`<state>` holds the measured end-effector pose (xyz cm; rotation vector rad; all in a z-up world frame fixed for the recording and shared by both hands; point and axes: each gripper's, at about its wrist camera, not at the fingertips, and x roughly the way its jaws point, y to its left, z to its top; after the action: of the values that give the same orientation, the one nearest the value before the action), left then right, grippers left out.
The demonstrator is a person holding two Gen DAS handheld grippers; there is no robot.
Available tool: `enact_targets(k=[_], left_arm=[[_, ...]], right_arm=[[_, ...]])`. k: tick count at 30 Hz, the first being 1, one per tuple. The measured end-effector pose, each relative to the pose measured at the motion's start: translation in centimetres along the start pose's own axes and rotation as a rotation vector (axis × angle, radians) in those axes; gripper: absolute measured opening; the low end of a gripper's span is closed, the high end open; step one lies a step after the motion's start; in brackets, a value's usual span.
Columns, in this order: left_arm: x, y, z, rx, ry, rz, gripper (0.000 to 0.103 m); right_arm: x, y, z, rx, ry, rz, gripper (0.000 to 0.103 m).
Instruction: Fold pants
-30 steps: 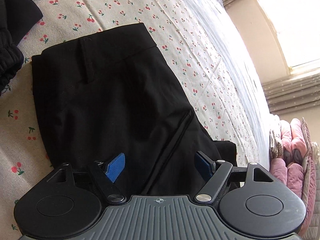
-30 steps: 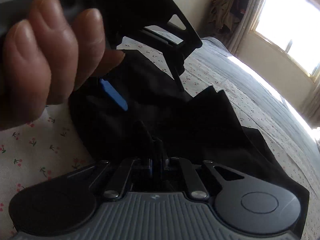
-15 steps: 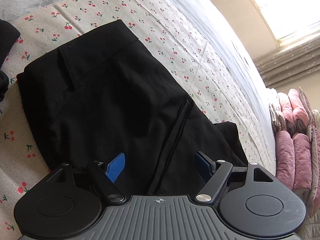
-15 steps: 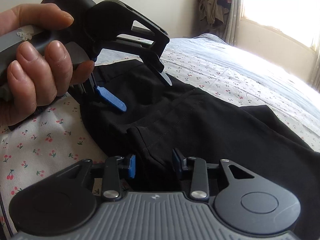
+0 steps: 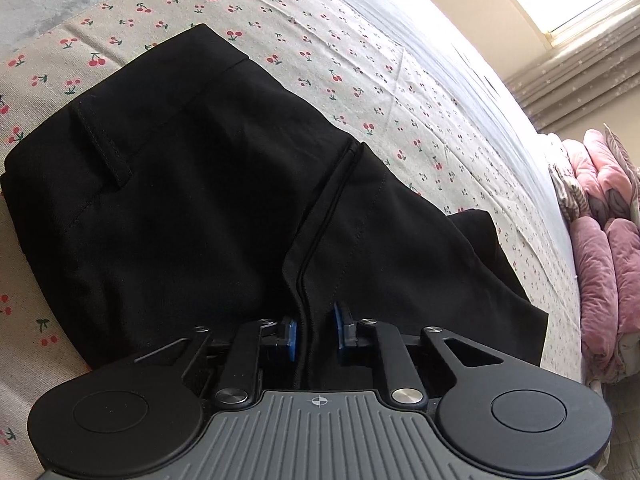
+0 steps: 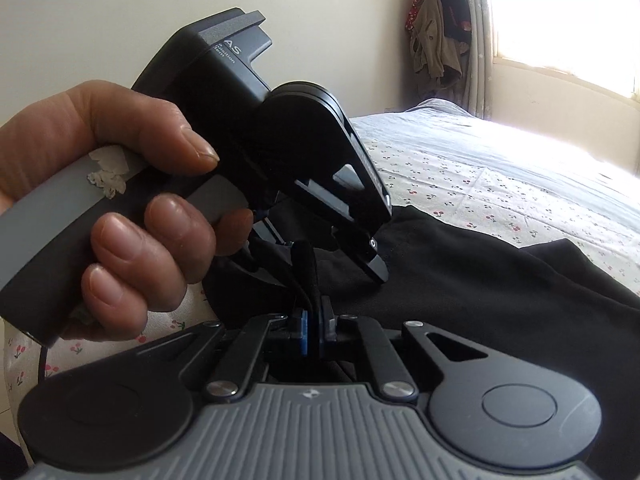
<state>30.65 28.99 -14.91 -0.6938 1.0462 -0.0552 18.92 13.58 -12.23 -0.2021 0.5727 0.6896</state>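
Black pants [image 5: 180, 200] lie partly folded on the cherry-print sheet, waistband and belt loop at the upper left. My left gripper [image 5: 316, 330] is closing on a raised seam fold of the pants, and its blue pads pinch the cloth. In the right wrist view a hand [image 6: 120, 200] holds that left gripper, with one fingertip [image 6: 378, 270] down on the pants [image 6: 480, 300]. Just in front of it, my right gripper [image 6: 317, 330] is shut on an upright ridge of the black cloth.
The bed sheet [image 5: 360, 60] stretches away toward a bright window [image 6: 560, 12]. Pink quilts [image 5: 600, 240] are piled past the bed's far right edge. Clothes [image 6: 436, 40] hang by the curtain. A grey blanket [image 5: 40, 12] lies at the upper left.
My left gripper's jaws went from wide apart to pinched on the seam fold. It rolled and came close beside the right gripper, which rose a little with its cloth.
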Motion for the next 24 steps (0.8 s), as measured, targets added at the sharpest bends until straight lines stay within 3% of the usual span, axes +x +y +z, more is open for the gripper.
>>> enact_targets(k=[2, 6, 8, 9, 10, 18, 20, 24], left_arm=[[-0.1, -0.2, 0.0, 0.025, -0.009, 0.016, 0.004], [-1.1, 0.0, 0.1, 0.056, -0.049, 0.026, 0.003], [-2.1, 0.8, 0.4, 0.079, -0.094, 0.033, 0.003], [-2.6, 0.9, 0.5, 0.093, -0.114, 0.042, 0.003], [-2.9, 1.1, 0.6, 0.098, -0.126, 0.049, 0.003], [-4.7, 3.4, 0.8, 0.074, -0.212, 0.206, 0.003], [-4.6, 3.8, 1.0, 0.072, -0.215, 0.219, 0.004], [-3.9, 3.2, 0.7, 0.137, -0.190, 0.279, 0.010]], right_arm=[[0.3, -0.1, 0.1, 0.008, 0.005, 0.004, 0.000], [0.2, -0.4, 0.1, 0.028, 0.027, 0.028, 0.000], [-1.2, -0.6, -0.3, 0.012, 0.038, 0.033, 0.017], [-2.3, -1.0, -0.7, 0.007, 0.040, 0.038, 0.030], [-3.3, -1.5, -1.1, 0.010, 0.049, 0.043, 0.032], [-9.6, -10.9, -4.9, 0.147, 0.195, -0.028, 0.033], [-10.3, -13.8, -5.5, 0.167, 0.241, -0.075, 0.033], [-11.3, -17.1, -5.6, 0.172, 0.267, -0.088, 0.034]])
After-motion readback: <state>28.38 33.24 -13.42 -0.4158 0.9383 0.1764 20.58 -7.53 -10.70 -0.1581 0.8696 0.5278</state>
